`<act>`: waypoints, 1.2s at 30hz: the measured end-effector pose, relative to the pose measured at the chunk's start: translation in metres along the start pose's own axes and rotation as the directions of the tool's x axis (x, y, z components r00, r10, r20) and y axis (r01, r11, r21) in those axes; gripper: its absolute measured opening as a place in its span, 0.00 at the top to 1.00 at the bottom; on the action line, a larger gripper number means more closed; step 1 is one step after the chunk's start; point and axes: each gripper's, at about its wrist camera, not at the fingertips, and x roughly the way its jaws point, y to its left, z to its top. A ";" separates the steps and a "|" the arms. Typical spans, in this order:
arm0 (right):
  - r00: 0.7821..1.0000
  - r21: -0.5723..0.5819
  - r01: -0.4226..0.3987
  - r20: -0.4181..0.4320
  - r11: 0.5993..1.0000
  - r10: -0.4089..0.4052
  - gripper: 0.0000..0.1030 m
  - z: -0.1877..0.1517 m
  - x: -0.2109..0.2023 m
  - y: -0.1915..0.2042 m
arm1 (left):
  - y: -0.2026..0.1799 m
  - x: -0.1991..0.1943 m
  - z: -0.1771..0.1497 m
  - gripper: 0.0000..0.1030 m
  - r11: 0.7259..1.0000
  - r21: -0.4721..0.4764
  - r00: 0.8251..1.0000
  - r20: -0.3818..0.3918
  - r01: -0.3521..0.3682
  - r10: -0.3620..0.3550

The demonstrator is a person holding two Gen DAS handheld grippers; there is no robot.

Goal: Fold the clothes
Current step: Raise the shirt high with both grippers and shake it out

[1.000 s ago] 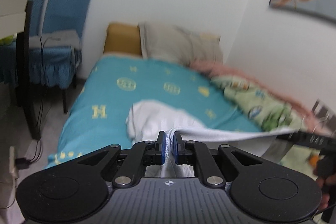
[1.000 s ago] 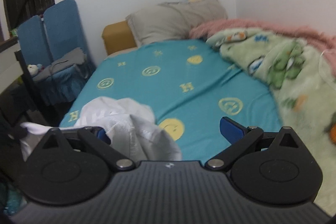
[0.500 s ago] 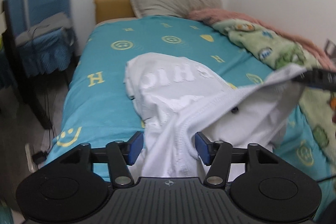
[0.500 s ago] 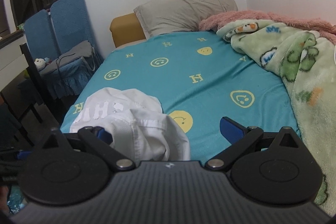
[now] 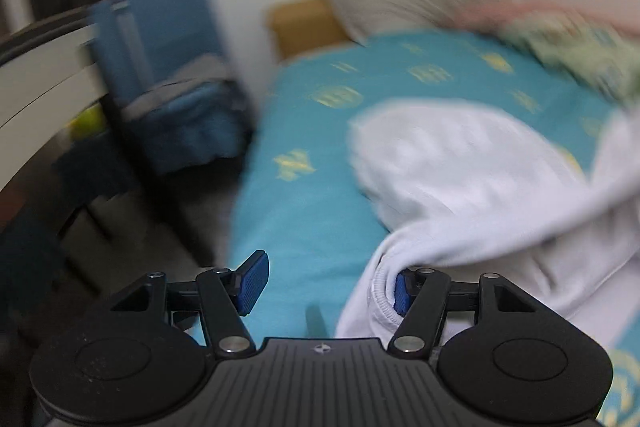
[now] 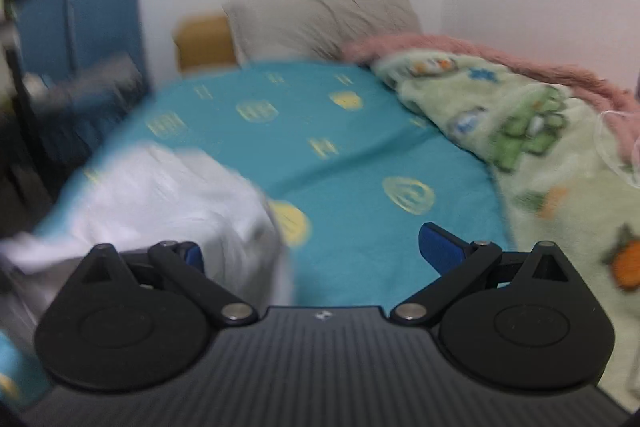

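One white garment (image 5: 472,179) is the task's thing, lying in a loose heap on the near part of the teal bedsheet (image 5: 304,211), toward the bed's foot and its left edge, with one ribbed hem draped toward the left gripper (image 5: 326,281). That gripper's jaws are opening; the hem lies against the right blue pad and curls over it, but the left pad stands clear over bare sheet, so nothing is pinched. My read: the cloth has been let down onto the bed so it can be spread flat, since a fold needs a flat start. In the right wrist view the same garment (image 6: 168,199) bulges up at lower left, and the right gripper (image 6: 312,251) has its jaws spread wide; cloth laps over the left finger, while only sheet (image 6: 352,155) shows across the rest of the gap, so it grips nothing. Folding itself looks not yet begun; the heap is bunched with no clean edge laid out. Outward from there: a green cartoon blanket (image 6: 532,163) and a pink fuzzy one (image 6: 500,55) are pushed to the wall side, probably to leave working room. A grey pillow (image 6: 320,15) sits at the head, and a blue-covered chair (image 5: 168,39) stands left of the bed. Writing: the sheet has a yellow print, round marks and letter-like shapes, too blurred to read. No brand or label is legible on the garment or grippers.
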 end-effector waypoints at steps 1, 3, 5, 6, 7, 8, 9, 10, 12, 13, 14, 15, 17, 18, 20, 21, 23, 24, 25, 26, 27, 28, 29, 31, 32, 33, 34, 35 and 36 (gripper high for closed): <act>1.000 0.004 -0.002 -0.027 1.000 0.002 0.00 -0.003 0.005 0.000 | 0.008 -0.004 0.003 0.35 0.999 -0.044 1.000 0.029 -0.011 0.013; 0.997 0.013 -0.006 -0.082 1.000 0.007 0.00 -0.009 0.015 0.001 | 0.022 -0.013 0.009 0.28 0.991 -0.131 0.996 0.085 -0.030 0.041; 0.997 0.038 0.011 -0.080 0.999 -0.008 0.00 -0.010 0.015 0.001 | 0.025 -0.025 0.011 0.25 0.989 -0.146 0.988 0.144 -0.034 0.055; 0.998 0.055 0.026 -0.056 0.998 -0.023 0.00 -0.009 0.011 0.000 | 0.026 -0.031 0.012 0.25 0.988 -0.152 0.983 0.174 -0.035 0.062; 0.999 0.076 0.042 -0.013 0.996 -0.041 0.00 -0.005 0.002 0.000 | 0.027 -0.039 0.014 0.25 0.986 -0.162 0.978 0.199 -0.028 0.060; 0.998 0.102 0.054 0.039 0.993 -0.058 0.00 -0.001 -0.011 -0.002 | 0.027 -0.047 0.017 0.25 0.985 -0.172 0.973 0.224 -0.019 0.058; 0.993 0.131 0.063 0.088 0.989 -0.074 0.00 0.004 -0.023 -0.005 | 0.030 -0.060 0.023 0.23 0.981 -0.191 0.964 0.258 -0.008 0.058; 0.988 0.163 0.063 0.129 0.985 -0.084 0.00 0.011 -0.037 -0.010 | 0.034 -0.072 0.029 0.21 0.978 -0.210 0.954 0.293 0.004 0.059; 0.974 0.221 0.042 0.209 0.974 -0.089 0.00 0.028 -0.066 -0.020 | 0.041 -0.097 0.042 0.17 0.969 -0.247 0.931 0.361 0.030 0.063; 0.964 0.241 0.027 0.250 0.970 -0.089 0.00 0.037 -0.081 -0.024 | 0.045 -0.110 0.048 0.16 0.964 -0.264 0.917 0.394 0.043 0.067; 0.951 0.243 0.023 0.293 0.970 -0.096 0.00 0.048 -0.097 -0.026 | 0.047 -0.124 0.058 0.16 0.960 -0.274 0.903 0.424 0.053 0.071; 0.936 0.245 0.020 0.335 0.969 -0.104 0.00 0.060 -0.113 -0.028 | 0.048 -0.139 0.069 0.16 0.955 -0.288 0.891 0.447 0.063 0.077; 0.905 0.242 0.012 0.411 0.970 -0.114 0.00 0.084 -0.145 -0.032 | 0.054 -0.170 0.094 0.16 0.945 -0.317 0.865 0.494 0.085 0.088; 0.888 0.238 0.008 0.445 0.971 -0.117 0.00 0.097 -0.162 -0.034 | 0.057 -0.185 0.107 0.16 0.940 -0.327 0.850 0.519 0.096 0.094; 0.851 0.231 0.001 0.511 0.973 -0.122 0.00 0.122 -0.194 -0.037 | 0.066 -0.218 0.133 0.16 0.935 -0.335 0.814 0.572 0.121 0.099; 0.830 0.225 -0.001 0.544 0.974 -0.125 0.00 0.135 -0.211 -0.039 | 0.070 -0.235 0.146 0.16 0.934 -0.333 0.796 0.597 0.126 0.105; 0.785 0.203 -0.001 0.606 0.979 -0.125 0.00 0.157 -0.249 -0.042 | 0.076 -0.273 0.168 0.16 0.938 -0.326 0.753 0.645 0.119 0.129; 0.762 0.192 -0.001 0.636 0.981 -0.124 0.00 0.168 -0.268 -0.044 | 0.078 -0.291 0.178 0.16 0.940 -0.323 0.730 0.669 0.113 0.142; 0.742 0.184 -0.004 0.660 0.983 -0.121 0.00 0.177 -0.287 -0.047 | 0.081 -0.310 0.186 0.16 0.941 -0.321 0.710 0.688 0.112 0.150; 0.722 0.178 -0.008 0.682 0.984 -0.117 0.00 0.185 -0.307 -0.049 | 0.084 -0.329 0.194 0.16 0.941 -0.317 0.694 0.704 0.116 0.152; 0.707 0.175 -0.016 0.698 0.984 -0.112 0.00 0.192 -0.327 -0.053 | 0.088 -0.348 0.201 0.16 0.941 -0.314 0.681 0.717 0.123 0.150; 0.695 0.174 -0.029 0.711 0.984 -0.105 0.00 0.199 -0.348 -0.057 | 0.091 -0.367 0.208 0.16 0.942 -0.310 0.668 0.729 0.130 0.148; 0.684 0.173 -0.039 0.723 0.984 -0.100 0.00 0.205 -0.367 -0.060 | 0.093 -0.386 0.211 0.16 0.944 -0.304 0.650 0.744 0.128 0.152; 0.653 0.169 -0.050 0.751 0.984 -0.096 0.00 0.213 -0.406 -0.065 | 0.096 -0.426 0.218 0.16 0.949 -0.292 0.614 0.774 0.124 0.158; 0.636 0.164 -0.045 0.766 0.985 -0.098 0.00 0.216 -0.425 -0.068 | 0.097 -0.445 0.219 0.15 0.951 -0.286 0.593 0.789 0.121 0.162; 0.621 0.158 -0.035 0.778 0.987 -0.102 0.00 0.218 -0.442 -0.070 | 0.097 -0.467 0.220 0.15 0.952 -0.282 0.580 0.799 0.122 0.162; 0.609 0.152 -0.025 0.787 0.988 -0.105 0.00 0.220 -0.458 -0.073 | 0.097 -0.488 0.222 0.15 0.952 -0.278 0.567 0.808 0.125 0.162; 0.601 0.149 -0.020 0.792 0.989 -0.107 0.00 0.221 -0.472 -0.075 | 0.099 -0.505 0.224 0.15 0.954 -0.271 0.562 0.813 0.132 0.153; 0.594 0.146 -0.015 0.797 0.989 -0.109 0.00 0.223 -0.485 -0.078 | 0.101 -0.521 0.226 0.15 0.954 -0.263 0.557 0.818 0.140 0.144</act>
